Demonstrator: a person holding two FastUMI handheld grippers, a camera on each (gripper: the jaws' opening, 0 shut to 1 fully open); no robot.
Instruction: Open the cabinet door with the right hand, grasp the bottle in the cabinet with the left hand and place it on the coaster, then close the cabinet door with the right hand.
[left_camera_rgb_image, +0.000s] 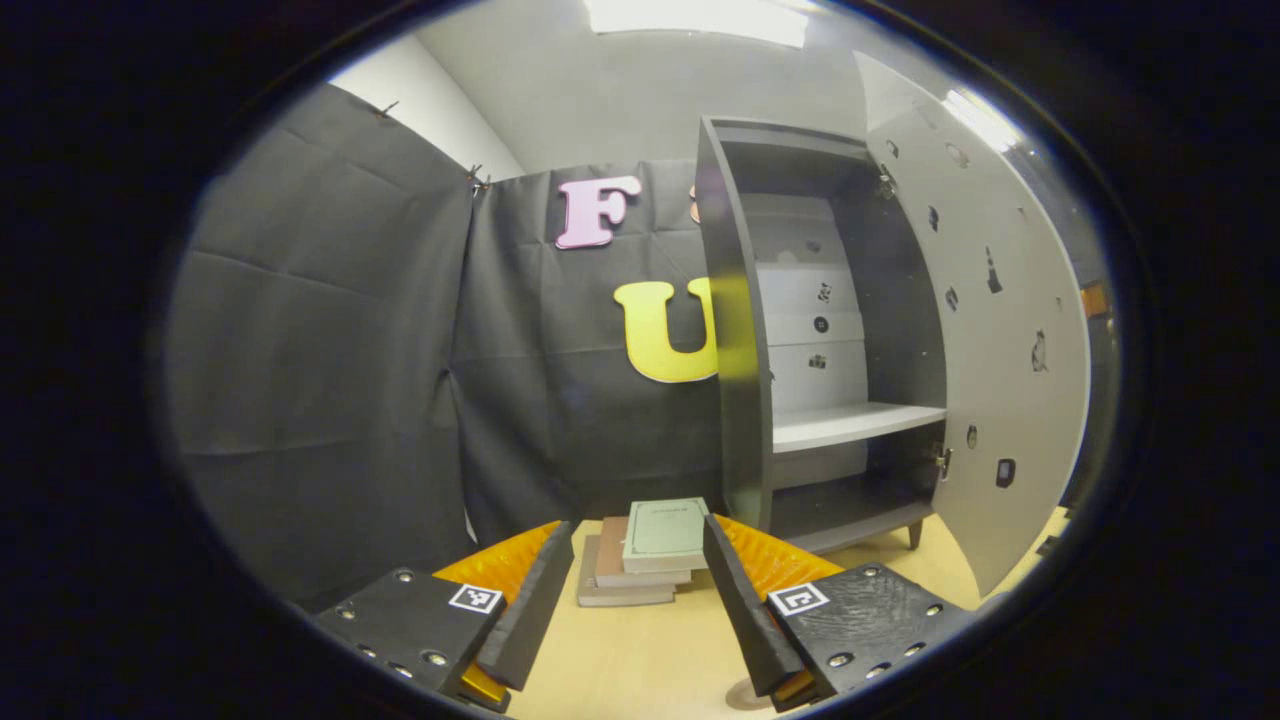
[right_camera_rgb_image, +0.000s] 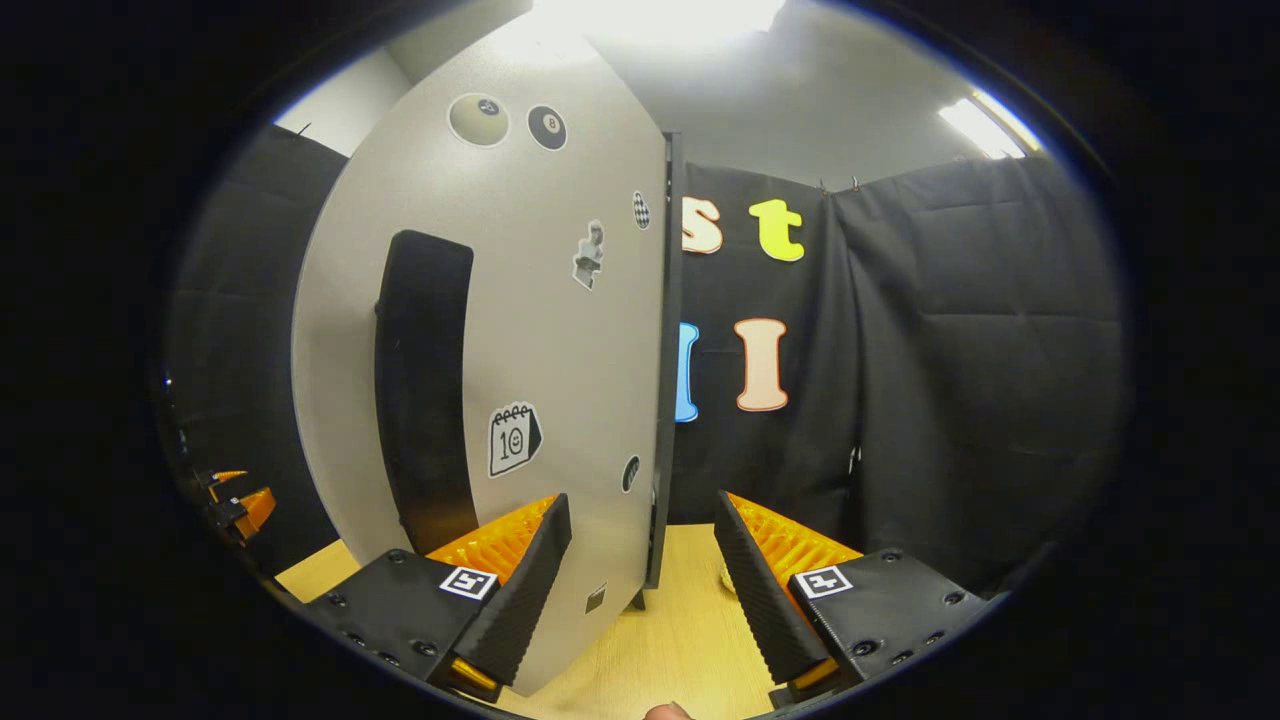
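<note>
In the left gripper view the dark grey cabinet (left_camera_rgb_image: 735, 330) stands with its pale door (left_camera_rgb_image: 1000, 330) swung wide to the right. Its white shelf (left_camera_rgb_image: 850, 425) and the floor below it are bare. My left gripper (left_camera_rgb_image: 636, 527) is open, low over the table and short of the cabinet. A round brownish disc (left_camera_rgb_image: 742, 695), perhaps the coaster, peeks out beside its right finger. In the right gripper view the door's outer face (right_camera_rgb_image: 560, 330) with its long black handle (right_camera_rgb_image: 425, 390) is close ahead. My right gripper (right_camera_rgb_image: 640, 500) is open and holds nothing.
A stack of books (left_camera_rgb_image: 650, 555) lies on the wooden table (left_camera_rgb_image: 640, 660) left of the cabinet. Black cloth walls close in the back and both sides. The left gripper's fingers (right_camera_rgb_image: 235, 505) show far left past the door. A small pale object (right_camera_rgb_image: 728, 578) sits behind my right finger.
</note>
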